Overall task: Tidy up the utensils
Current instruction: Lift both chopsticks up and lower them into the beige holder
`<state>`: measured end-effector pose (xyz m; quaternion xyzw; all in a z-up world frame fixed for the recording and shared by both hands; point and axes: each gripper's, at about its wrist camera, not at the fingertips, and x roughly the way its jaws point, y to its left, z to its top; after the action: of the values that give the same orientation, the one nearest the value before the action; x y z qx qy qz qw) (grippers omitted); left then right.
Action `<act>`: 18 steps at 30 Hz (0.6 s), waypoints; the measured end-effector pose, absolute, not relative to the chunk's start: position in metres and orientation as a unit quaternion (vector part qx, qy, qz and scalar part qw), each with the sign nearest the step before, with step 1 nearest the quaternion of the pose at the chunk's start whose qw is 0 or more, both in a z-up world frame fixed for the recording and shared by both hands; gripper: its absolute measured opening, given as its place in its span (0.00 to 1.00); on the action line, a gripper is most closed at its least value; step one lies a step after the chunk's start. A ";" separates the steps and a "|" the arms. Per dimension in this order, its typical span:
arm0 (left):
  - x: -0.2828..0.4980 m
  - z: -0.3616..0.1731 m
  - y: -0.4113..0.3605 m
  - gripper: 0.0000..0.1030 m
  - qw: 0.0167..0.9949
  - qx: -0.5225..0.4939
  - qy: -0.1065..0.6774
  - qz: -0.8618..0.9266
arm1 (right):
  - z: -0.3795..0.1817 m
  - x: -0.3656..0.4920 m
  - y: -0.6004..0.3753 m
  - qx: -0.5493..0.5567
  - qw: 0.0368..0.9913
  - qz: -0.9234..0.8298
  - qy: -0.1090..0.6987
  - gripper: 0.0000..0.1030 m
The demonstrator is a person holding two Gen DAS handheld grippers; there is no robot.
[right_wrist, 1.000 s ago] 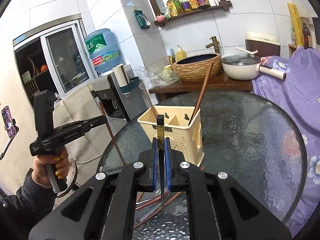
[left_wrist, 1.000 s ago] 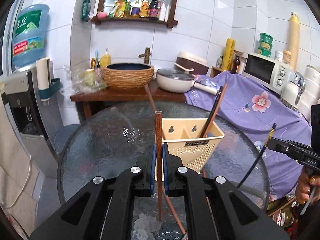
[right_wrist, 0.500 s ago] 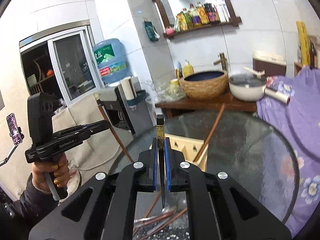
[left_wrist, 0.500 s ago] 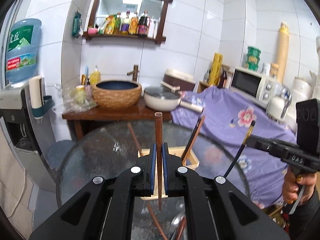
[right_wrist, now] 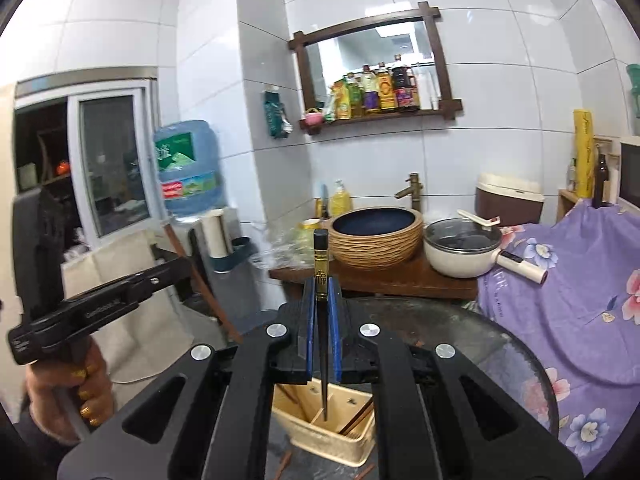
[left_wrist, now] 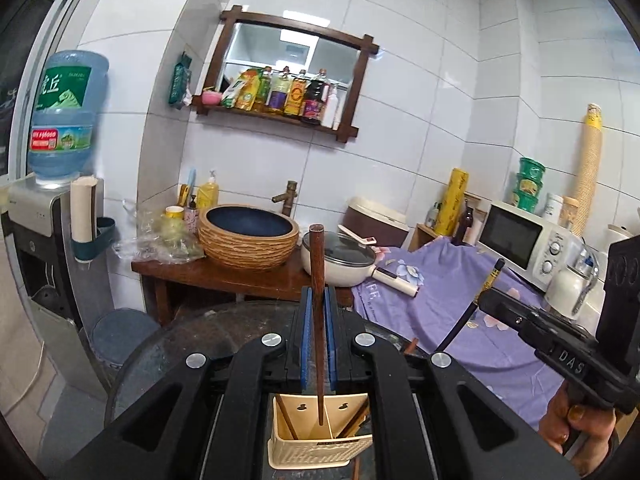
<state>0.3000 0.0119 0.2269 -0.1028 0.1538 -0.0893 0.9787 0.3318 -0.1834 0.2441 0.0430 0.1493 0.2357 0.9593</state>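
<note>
1. Chopsticks are being gripped one per claw: the left claw (left_wrist: 317, 304) is squeezing a brown chopstick (left_wrist: 317, 280) between its blue pads (left_wrist: 306, 340), with no gap showing.
2. That brown stick is standing nearly upright, its thin tip hanging just above the middle divider of the beige holder (left_wrist: 316, 446).
3. The right claw (right_wrist: 322, 300) is pinching a black chopstick (right_wrist: 321, 264) with a gold band, pads (right_wrist: 335, 344) pressing on both sides.
4. Its point is hanging over the holder (right_wrist: 328, 436) too, near the divider; whether it is touching is unclear.
5. Inside the holder, more brown sticks are leaning in the left and right compartments.
6. The holder is sitting on a round glass table (right_wrist: 500, 360), with a few loose sticks lying on the glass beside it.
7. Beyond the table, a woven basin (left_wrist: 248, 236) and a white pot (left_wrist: 340, 260) are resting on a wooden stand.
8. A purple floral cloth (right_wrist: 568, 288) is draping to the right, and a water dispenser is standing to the left.
</note>
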 end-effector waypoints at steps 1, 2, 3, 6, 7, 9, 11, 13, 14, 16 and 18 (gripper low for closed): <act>0.303 0.223 0.012 0.06 0.978 -0.105 0.158 -0.087 | 0.236 0.340 -0.181 0.043 0.959 0.229 0.159 0.07; 0.308 0.216 0.012 0.06 0.977 -0.108 0.165 -0.085 | 0.228 0.346 -0.179 0.045 0.959 0.224 0.169 0.07; 0.313 0.209 0.011 0.06 0.975 -0.112 0.171 -0.082 | 0.218 0.352 -0.177 0.049 0.958 0.221 0.178 0.07; 0.320 0.191 0.011 0.06 0.974 -0.110 0.183 -0.074 | 0.195 0.361 -0.175 0.053 0.954 0.219 0.197 0.07; 0.323 0.184 0.011 0.06 0.974 -0.109 0.187 -0.071 | 0.186 0.365 -0.175 0.057 0.953 0.217 0.203 0.07; 0.327 0.173 0.009 0.06 0.972 -0.107 0.196 -0.070 | 0.173 0.367 -0.174 0.059 0.951 0.217 0.213 0.07; 0.331 0.159 0.008 0.06 0.970 -0.104 0.208 -0.068 | 0.162 0.370 -0.173 0.061 0.949 0.216 0.222 0.07; 0.336 0.145 0.006 0.06 0.967 -0.101 0.223 -0.069 | 0.152 0.371 -0.172 0.065 0.947 0.216 0.229 0.07; 0.338 0.139 0.006 0.06 0.966 -0.100 0.229 -0.070 | 0.149 0.373 -0.171 0.067 0.946 0.216 0.233 0.07; 0.341 0.127 0.005 0.06 0.963 -0.097 0.242 -0.070 | 0.142 0.374 -0.172 0.068 0.944 0.216 0.240 0.07; 0.343 0.120 0.005 0.06 0.961 -0.095 0.251 -0.070 | 0.136 0.376 -0.172 0.068 0.943 0.214 0.246 0.07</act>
<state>0.3433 0.0051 0.1196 -0.0955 0.2507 -0.0703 0.9608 0.3759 -0.1723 0.1362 0.0685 0.2460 0.2138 0.9429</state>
